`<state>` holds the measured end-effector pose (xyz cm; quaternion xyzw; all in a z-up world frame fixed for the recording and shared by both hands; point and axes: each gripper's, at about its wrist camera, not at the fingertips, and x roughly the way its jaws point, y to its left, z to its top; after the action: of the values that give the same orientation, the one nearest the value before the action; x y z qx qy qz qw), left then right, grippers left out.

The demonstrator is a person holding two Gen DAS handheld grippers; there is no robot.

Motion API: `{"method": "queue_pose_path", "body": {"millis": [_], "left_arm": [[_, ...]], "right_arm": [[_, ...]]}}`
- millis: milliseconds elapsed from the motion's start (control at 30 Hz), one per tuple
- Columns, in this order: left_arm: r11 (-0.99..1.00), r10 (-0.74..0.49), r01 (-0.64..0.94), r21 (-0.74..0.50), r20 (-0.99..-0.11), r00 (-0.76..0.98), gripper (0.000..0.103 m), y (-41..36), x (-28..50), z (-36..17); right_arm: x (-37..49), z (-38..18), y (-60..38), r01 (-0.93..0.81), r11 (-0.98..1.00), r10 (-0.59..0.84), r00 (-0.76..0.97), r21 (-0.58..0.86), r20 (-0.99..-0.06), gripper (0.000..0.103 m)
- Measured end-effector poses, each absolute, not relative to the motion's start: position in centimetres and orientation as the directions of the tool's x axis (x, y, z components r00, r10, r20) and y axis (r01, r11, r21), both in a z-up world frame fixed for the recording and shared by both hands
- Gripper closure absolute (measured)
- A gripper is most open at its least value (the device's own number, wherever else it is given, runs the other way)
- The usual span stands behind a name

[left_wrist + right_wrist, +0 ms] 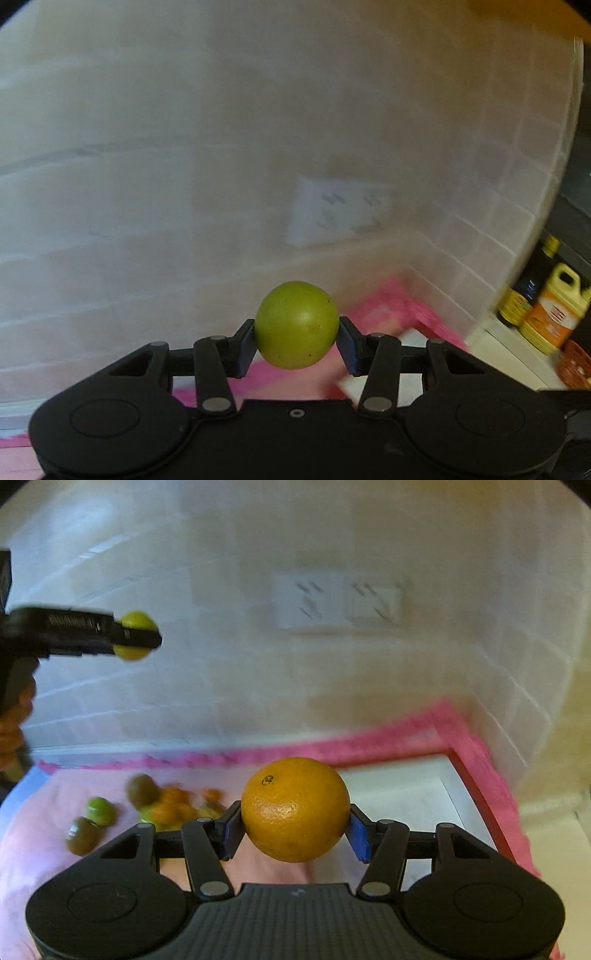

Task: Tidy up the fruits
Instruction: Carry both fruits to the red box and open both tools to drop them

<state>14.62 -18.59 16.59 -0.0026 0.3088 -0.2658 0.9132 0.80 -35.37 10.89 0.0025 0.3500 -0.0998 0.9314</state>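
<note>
Currently a green fruit is clamped aloft in the left gripper and an orange in the right gripper, above the pink cloth; both are round and narrowly pinched; either could be dropped onto the loose fruits if swung sharply.

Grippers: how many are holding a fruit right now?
2. The left gripper clamps a green fruit; the right gripper clamps an orange. Other fruit lies blurred on the pink cloth.

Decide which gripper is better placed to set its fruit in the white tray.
Right, probably: its gripper holds the orange low beside the white tray; the left gripper holds its green fruit high up.
</note>
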Motion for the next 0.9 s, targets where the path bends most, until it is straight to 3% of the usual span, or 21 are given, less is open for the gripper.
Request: {"method": "queue_pose_path", "body": {"millis": [100, 333, 633, 700, 733, 800, 900], "left_arm": [[0.818, -0.512, 0.56, -0.129, -0.607, 0.608, 0.048, -24.5, 15.6, 14.3], [0.719, -0.551, 0.666, -0.198, -0.747, 0.372, 0.048, -34.1, 17.2, 6.2], [0.688, -0.49, 0.7, -0.191, -0.834, 0.254, 0.046, -38.1, 17.5, 1.3], [0.696, -0.487, 0.688, -0.205, -0.839, 0.243, 0.029, -37.9, 17.7, 1.0], [0.699, -0.493, 0.683, -0.211, -0.834, 0.247, 0.023, -37.7, 17.8, 1.1], [0.705, -0.498, 0.676, -0.214, -0.828, 0.257, 0.023, -37.5, 17.9, 1.6], [0.714, -0.494, 0.673, -0.192, -0.819, 0.292, 0.023, -37.0, 17.9, 2.8]], "right_arm": [[0.8, 8.5, -38.3, 0.267, 0.963, -0.215, 0.663, -0.042, -0.718, 0.044], [-0.2, 3.0, -42.9, 0.392, 0.92, -0.23, 0.554, 0.007, -0.801, 0.044], [-0.1, -0.6, -43.7, 0.451, 0.89, -0.166, 0.463, 0.07, -0.871, 0.042], [0.1, -1.2, -43.8, 0.449, 0.891, -0.159, 0.441, 0.064, -0.883, 0.04], [0.2, -1.1, -43.7, 0.443, 0.895, -0.173, 0.448, 0.05, -0.877, 0.033], [0.3, -0.4, -43.5, 0.447, 0.894, -0.211, 0.466, 0.023, -0.859, 0.023], [0.1, 1.3, -43.9, 0.459, 0.886, -0.2, 0.509, 0.067, -0.837, 0.022]]}}
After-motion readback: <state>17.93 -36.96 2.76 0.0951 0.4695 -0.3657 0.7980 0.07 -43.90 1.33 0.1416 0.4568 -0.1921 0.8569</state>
